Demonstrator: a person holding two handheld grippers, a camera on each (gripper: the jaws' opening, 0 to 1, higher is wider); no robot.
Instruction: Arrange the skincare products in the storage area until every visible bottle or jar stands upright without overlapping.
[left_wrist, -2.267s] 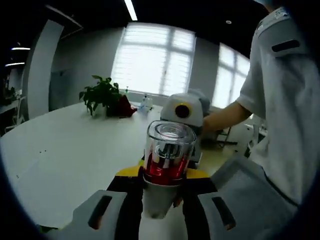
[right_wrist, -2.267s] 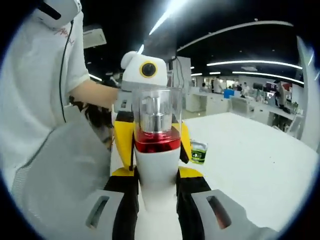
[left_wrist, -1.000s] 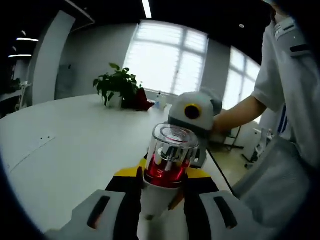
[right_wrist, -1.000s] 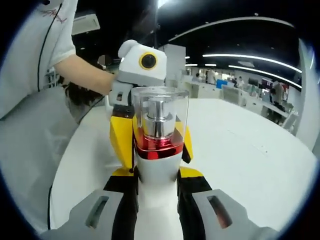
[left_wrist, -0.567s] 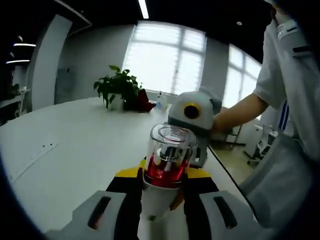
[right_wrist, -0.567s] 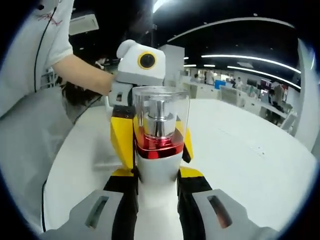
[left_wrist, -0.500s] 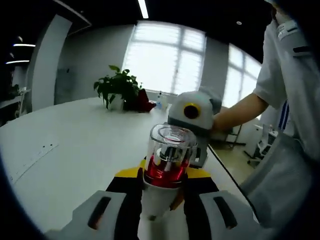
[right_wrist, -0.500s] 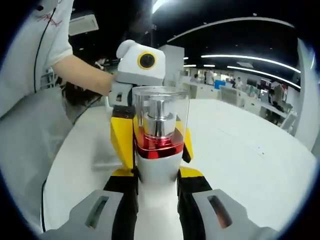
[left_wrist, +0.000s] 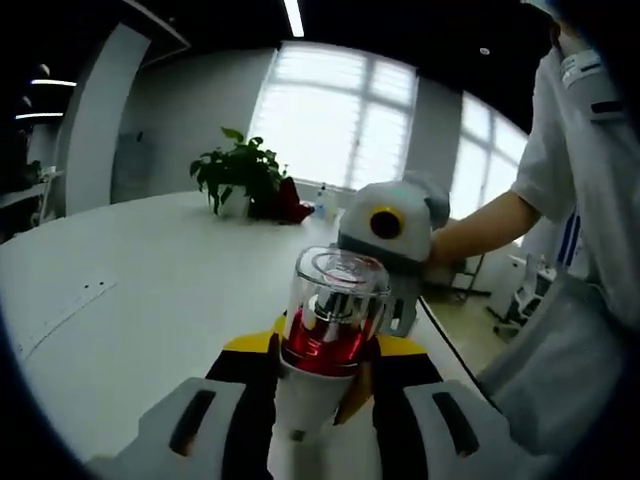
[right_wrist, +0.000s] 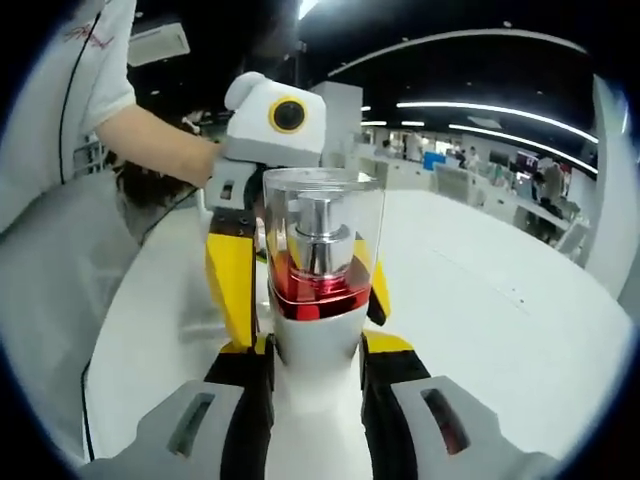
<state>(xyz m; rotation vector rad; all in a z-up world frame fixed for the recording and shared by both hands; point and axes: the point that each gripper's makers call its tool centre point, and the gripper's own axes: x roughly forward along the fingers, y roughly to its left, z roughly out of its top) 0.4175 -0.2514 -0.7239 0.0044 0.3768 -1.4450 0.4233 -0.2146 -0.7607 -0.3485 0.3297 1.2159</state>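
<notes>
While both tools (left_wrist: 318, 380) (right_wrist: 312, 370) clamp it, 1 bottle (left_wrist: 330, 325) (right_wrist: 318, 270) stays up.

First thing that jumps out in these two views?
A white bottle with a red band and clear cap, dead centre, gripped from opposite sides by the left gripper and right gripper. It is held above the white table, with a potted plant on the table's far side.

Bright windows (left_wrist: 345, 125), white table (left_wrist: 150, 275)
</notes>
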